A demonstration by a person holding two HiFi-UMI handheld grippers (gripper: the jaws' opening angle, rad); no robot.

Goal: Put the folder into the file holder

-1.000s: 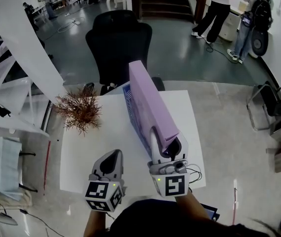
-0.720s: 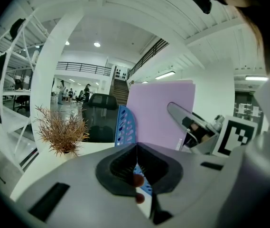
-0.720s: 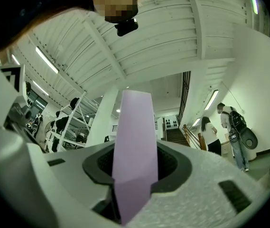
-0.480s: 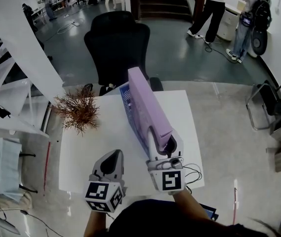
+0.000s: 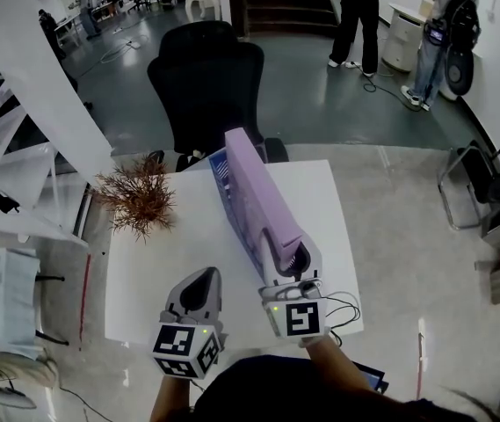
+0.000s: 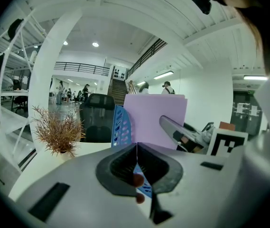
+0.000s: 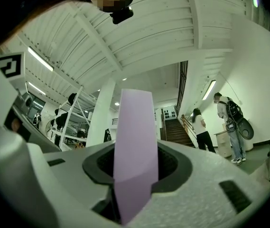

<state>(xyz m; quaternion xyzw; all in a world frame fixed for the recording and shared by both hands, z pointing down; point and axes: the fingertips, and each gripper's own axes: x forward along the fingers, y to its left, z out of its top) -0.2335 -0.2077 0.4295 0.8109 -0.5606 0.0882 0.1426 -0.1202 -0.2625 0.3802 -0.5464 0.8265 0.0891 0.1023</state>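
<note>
A lilac folder [image 5: 258, 192] stands on its long edge above the white table [image 5: 157, 271], tilted up away from me. My right gripper [image 5: 286, 251] is shut on its near end; the folder [image 7: 135, 146] fills the gap between the jaws in the right gripper view. A blue perforated file holder [image 5: 223, 172] stands just left of the folder and touches it; whether the folder's lower edge is inside the holder is hidden. My left gripper [image 5: 199, 281] hovers shut and empty over the table's front left. Its own view shows the holder [image 6: 121, 127] and the folder [image 6: 156, 120] ahead.
A dried brown plant [image 5: 140, 199] stands at the table's back left. A black office chair [image 5: 210, 82] is behind the table. White shelving [image 5: 3, 174] is at the left. People stand by the stairs at the back right. A cable [image 5: 344, 306] lies near the table's front right corner.
My right gripper has sunk with the folder, whose far top corner now sits lower beside the holder. The left gripper has kept still.
</note>
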